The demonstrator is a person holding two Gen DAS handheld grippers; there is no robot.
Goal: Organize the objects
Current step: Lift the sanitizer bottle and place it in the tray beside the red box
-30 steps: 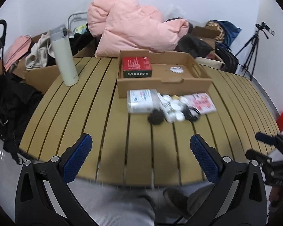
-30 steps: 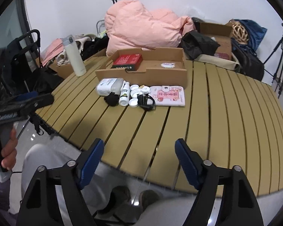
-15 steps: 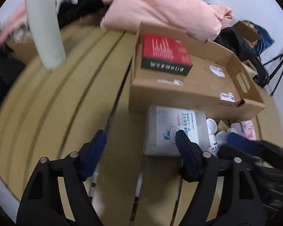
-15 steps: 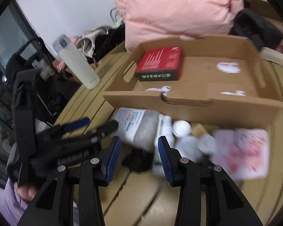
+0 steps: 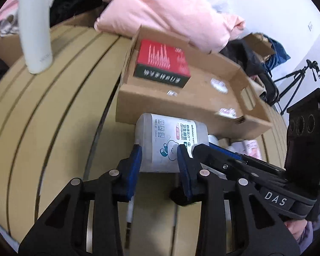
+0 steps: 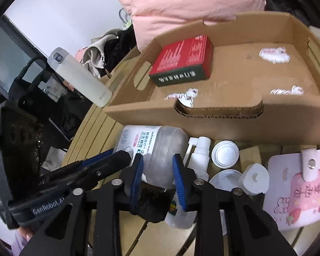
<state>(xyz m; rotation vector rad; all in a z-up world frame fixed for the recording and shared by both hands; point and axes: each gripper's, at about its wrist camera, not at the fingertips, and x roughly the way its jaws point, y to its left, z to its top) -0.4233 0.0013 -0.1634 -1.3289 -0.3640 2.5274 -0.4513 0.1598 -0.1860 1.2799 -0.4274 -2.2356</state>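
A clear tub of cotton buds (image 5: 170,140) lies on its side on the slatted table, right in front of a cardboard tray (image 5: 181,111). My left gripper (image 5: 159,160) has its jaws around the tub's near left end, pads touching it. My right gripper (image 6: 156,168) has its jaws around the tub's (image 6: 160,149) right end from the other side. A red box (image 5: 163,64) lies in the tray's far left corner. A white spray bottle (image 6: 199,155), white caps (image 6: 225,153), a black item (image 6: 151,204) and a pink card (image 6: 298,189) lie right of the tub.
A tall white flask (image 5: 35,27) stands at the table's left. A pink duvet (image 5: 166,8) is piled behind the tray. A tripod (image 5: 298,79) stands far right. Bags and clothes crowd the back edge. Stickers (image 6: 274,55) mark the tray floor.
Both grippers moved in from the table's near edge to the cotton bud tub and narrowed their jaws around its two ends.
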